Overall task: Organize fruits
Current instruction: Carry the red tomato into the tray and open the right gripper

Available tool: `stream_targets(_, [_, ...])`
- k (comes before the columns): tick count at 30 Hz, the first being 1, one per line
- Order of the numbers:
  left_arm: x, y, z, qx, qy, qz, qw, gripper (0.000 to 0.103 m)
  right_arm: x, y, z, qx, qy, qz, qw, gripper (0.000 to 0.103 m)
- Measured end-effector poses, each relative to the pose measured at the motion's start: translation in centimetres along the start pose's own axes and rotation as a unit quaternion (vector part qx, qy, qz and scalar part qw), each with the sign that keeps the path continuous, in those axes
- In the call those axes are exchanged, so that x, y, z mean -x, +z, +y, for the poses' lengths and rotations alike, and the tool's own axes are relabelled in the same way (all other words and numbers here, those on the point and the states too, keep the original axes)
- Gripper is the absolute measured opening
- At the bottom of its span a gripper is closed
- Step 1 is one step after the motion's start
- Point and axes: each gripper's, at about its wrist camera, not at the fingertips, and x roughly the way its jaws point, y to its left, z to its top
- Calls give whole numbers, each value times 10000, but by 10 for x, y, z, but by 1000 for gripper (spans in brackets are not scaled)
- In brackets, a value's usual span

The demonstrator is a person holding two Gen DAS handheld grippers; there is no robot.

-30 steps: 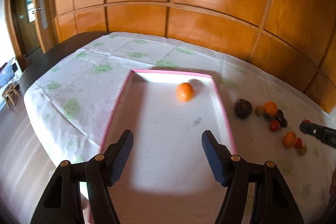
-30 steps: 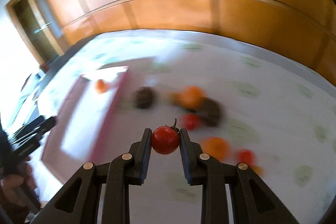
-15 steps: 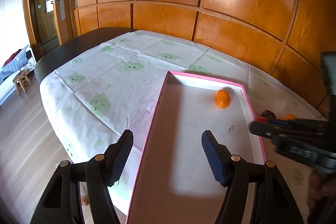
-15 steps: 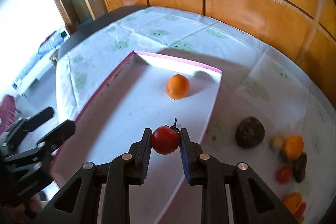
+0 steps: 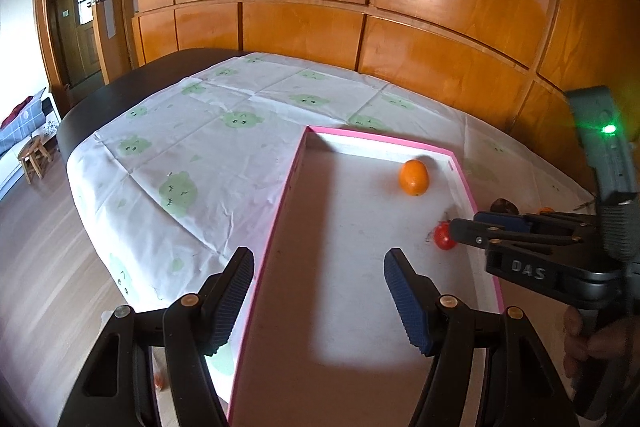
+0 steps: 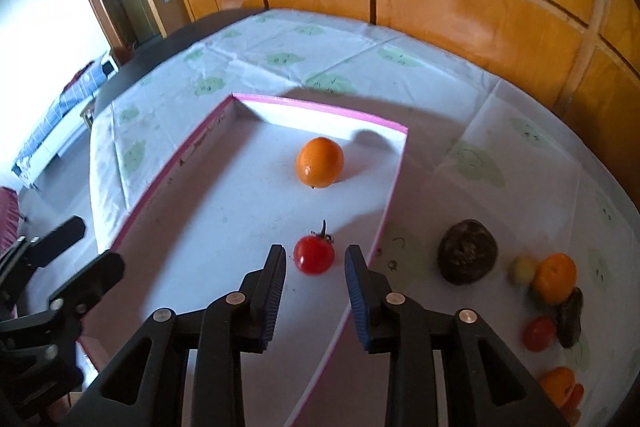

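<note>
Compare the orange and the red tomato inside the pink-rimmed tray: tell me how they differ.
The orange is orange and the larger; the red tomato is red, smaller and has a dark stem sticking up. The orange sits by the far wall of the pink-rimmed tray; the tomato lies nearer the cameras, by its right wall. The orange stands clear; the tomato lies between the parted jaws of the right hand-held gripper. Both rest on the tray floor.
</note>
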Motion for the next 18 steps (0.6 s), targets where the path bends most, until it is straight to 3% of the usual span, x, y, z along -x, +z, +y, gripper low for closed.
stream_targets(9, [10,0,-20,-258,-95,-95,9996,70,47,-26,-17,-125,-230,-421,9988,31])
stream_targets(18, [19,-4,-42,-561,-191,-136,9981,70,75,-55,-45,-273,-549,-515,9968,31])
